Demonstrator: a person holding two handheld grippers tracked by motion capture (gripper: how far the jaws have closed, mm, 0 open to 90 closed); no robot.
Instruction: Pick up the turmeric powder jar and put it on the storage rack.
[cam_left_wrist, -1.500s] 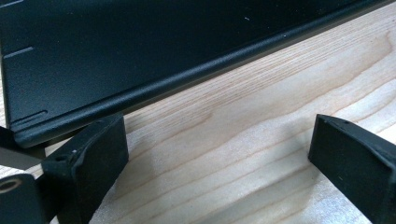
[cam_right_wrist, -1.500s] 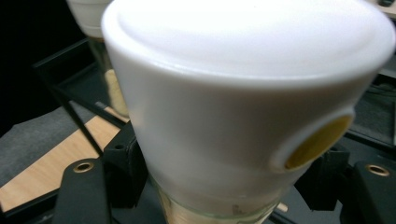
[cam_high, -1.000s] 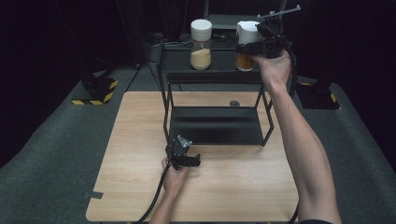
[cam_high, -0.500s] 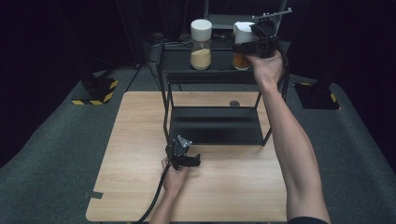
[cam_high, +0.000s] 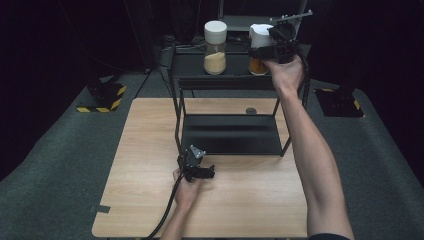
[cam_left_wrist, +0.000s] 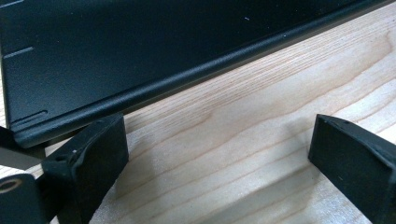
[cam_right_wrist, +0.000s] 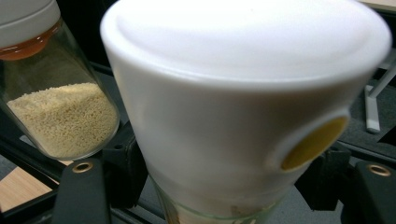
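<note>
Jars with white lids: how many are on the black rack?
2. One jar of pale grains stands on the rack's top shelf; the jar of orange contents beside it is gripped by the right gripper. None seems hidden.

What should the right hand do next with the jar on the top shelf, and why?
Probably open the right tongs a little and draw back. They clamp the white-lidded jar, which seems to stand upright on the rack's top shelf beside the other jar. Whether it rests fully is unclear.

White-capped jar (cam_high: 259, 50) of orange contents; black rack (cam_high: 230, 135); pale wood table (cam_high: 150, 150).
</note>
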